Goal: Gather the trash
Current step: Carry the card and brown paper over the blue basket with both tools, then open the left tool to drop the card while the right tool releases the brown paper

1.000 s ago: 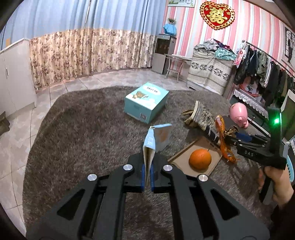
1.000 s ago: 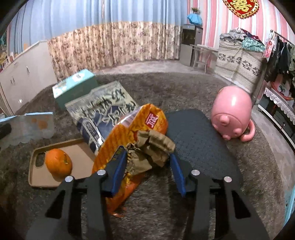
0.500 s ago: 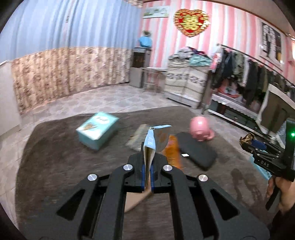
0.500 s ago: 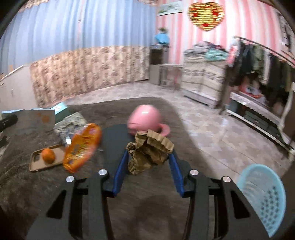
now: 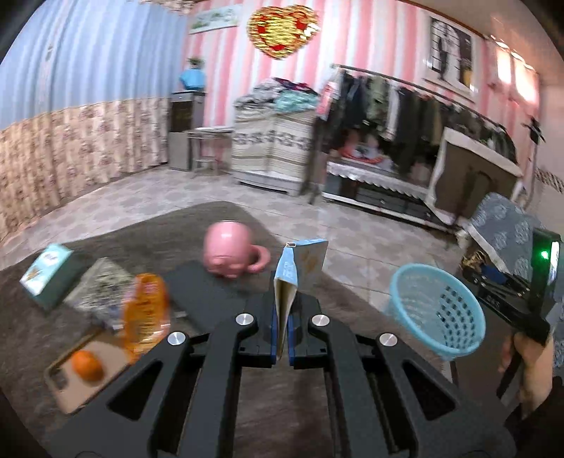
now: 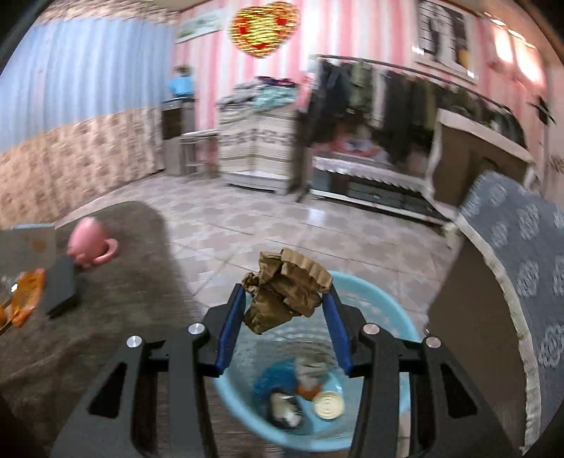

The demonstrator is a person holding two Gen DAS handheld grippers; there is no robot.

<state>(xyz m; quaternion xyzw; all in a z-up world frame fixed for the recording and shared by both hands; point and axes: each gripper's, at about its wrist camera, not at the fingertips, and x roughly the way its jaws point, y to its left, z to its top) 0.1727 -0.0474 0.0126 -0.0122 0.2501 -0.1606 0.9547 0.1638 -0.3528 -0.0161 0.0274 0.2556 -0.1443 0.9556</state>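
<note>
Left wrist view shows the left tool [image 5: 281,331] pointing a little downward, its two blue pads pressed narrow on a flattened light-blue carton [image 5: 292,278] that stands upright between them. At the right edge a person's hand [image 5: 532,366] grips the handle of the right tool, which has a green lamp lit. In the right wrist view the right tool [image 6: 283,313] is tilted down over a light-blue basket [image 6: 243,401] and its pads are partly apart, clamped on a crumpled brown paper bag [image 6: 285,292] that hangs above the basket's opening.

Under both tools is a dark grey-brown rug [image 5: 116,243]. On it, near the left tool, a brown tray [image 5: 74,391] carries an orange [image 5: 87,364]. An orange snack bag [image 5: 145,313] lies just beside the tray, then a grey printed packet [image 5: 102,287] and a teal box [image 5: 47,274] further left. A black flat pad [image 5: 204,292] lies in the middle, and a pink pig-shaped pot [image 5: 231,252] rests at its far end. Beyond the rug the floor has pale tiles [image 5: 352,229].

The basket stands at the rug's edge, on the tiles, beside a piece of furniture with a grey patterned cover [image 6: 518,253]. Inside it I see a round pale lid [image 6: 328,404], something blue and some blurred scraps; what they are I cannot tell.

Far away are a pink striped wall with a red heart ornament [image 5: 280,30], a clothes rack [image 5: 405,102] and blue curtains [image 5: 88,60].
</note>
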